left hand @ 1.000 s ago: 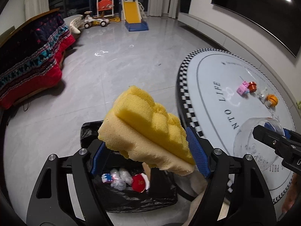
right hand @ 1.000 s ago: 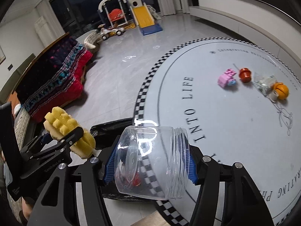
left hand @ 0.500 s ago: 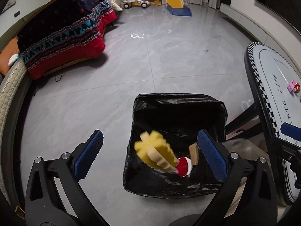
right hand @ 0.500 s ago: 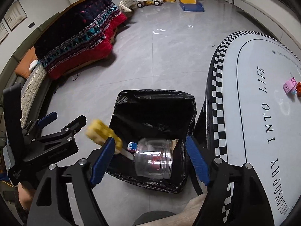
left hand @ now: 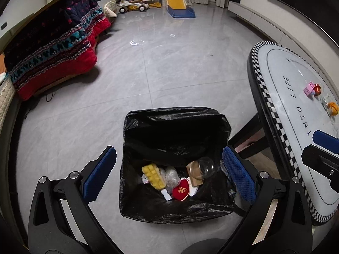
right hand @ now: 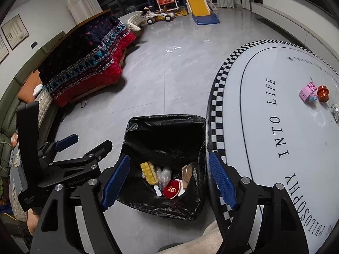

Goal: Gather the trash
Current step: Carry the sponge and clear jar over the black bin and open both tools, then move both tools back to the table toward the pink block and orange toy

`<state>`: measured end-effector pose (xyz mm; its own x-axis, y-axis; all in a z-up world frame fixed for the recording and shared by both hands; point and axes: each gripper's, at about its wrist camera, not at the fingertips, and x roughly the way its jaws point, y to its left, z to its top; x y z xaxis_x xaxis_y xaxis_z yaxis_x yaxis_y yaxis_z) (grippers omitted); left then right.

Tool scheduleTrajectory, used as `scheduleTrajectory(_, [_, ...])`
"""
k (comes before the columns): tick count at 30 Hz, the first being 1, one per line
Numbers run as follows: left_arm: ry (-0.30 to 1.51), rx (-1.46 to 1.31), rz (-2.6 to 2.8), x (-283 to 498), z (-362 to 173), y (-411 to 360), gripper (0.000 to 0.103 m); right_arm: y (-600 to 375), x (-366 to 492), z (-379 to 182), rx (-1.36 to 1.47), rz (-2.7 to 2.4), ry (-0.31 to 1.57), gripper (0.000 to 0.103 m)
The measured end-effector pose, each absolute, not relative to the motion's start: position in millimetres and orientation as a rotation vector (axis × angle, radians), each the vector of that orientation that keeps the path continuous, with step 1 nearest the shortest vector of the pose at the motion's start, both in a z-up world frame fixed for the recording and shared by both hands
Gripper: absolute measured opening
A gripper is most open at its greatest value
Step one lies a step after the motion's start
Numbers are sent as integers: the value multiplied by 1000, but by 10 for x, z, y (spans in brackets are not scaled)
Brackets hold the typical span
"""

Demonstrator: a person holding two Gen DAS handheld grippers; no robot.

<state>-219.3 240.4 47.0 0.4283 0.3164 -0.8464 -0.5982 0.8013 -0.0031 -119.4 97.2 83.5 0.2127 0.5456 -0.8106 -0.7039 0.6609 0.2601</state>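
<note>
Both claws hang wide open and empty over the black bin bag (left hand: 175,131) on the floor — left claw (left hand: 167,175), right claw (right hand: 168,180). Down in the bag lie the yellow sponge (left hand: 153,175) and the clear jar (left hand: 200,167) among other scraps. Left to collect, by my reckoning: the pink block (right hand: 307,92), orange knob (right hand: 323,93) and a crinkly clear wrapper (right hand: 335,109) near the far edge of the surface (right hand: 264,97). All look light; the block is stiff — pinch its flat sides. The wrapper is likely slippery, so bunch it.
</note>
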Motion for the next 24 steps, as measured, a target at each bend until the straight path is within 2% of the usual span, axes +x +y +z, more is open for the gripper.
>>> scheduleTrajectory(14, [949, -135, 308, -1097, 714, 1387, 97, -163, -442, 1030, -40, 644, 971, 78])
scheduleTrajectory(24, [961, -67, 159, -379, 732, 796, 97, -726, 196, 954, 18, 511, 986, 78])
